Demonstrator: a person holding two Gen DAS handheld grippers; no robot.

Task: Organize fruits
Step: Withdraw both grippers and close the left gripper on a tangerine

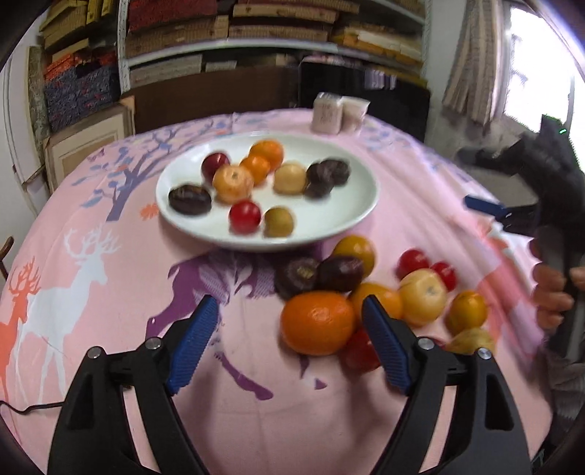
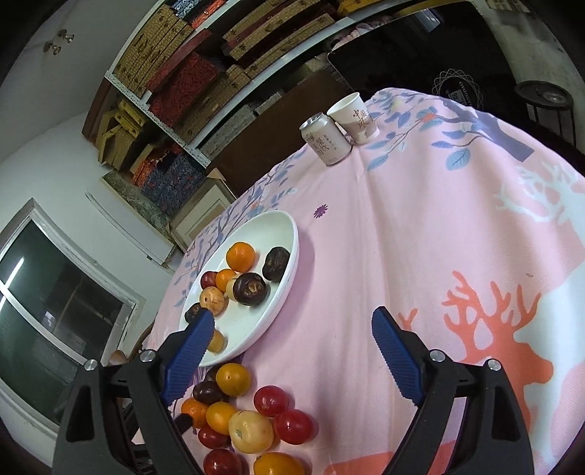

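Note:
A white plate (image 1: 351, 215) on the pink tablecloth holds several fruits: oranges, red, yellow and dark purple ones. It also shows in the right wrist view (image 2: 270, 318). A pile of loose fruits lies on the cloth in front of the plate, with a big orange (image 1: 317, 323) nearest. My left gripper (image 1: 290, 310) is open and empty, its right finger beside the big orange. My right gripper (image 2: 292, 321) is open and empty above the cloth, right of the plate; the loose pile (image 2: 250, 429) lies below its left finger. It shows in the left wrist view (image 1: 486, 208) at the right.
A drink can (image 2: 325, 139) and a paper cup (image 2: 354, 117) stand at the far side of the table. Shelves stacked with boxes (image 1: 226, 29) fill the wall behind. A window (image 2: 44, 310) is to the left.

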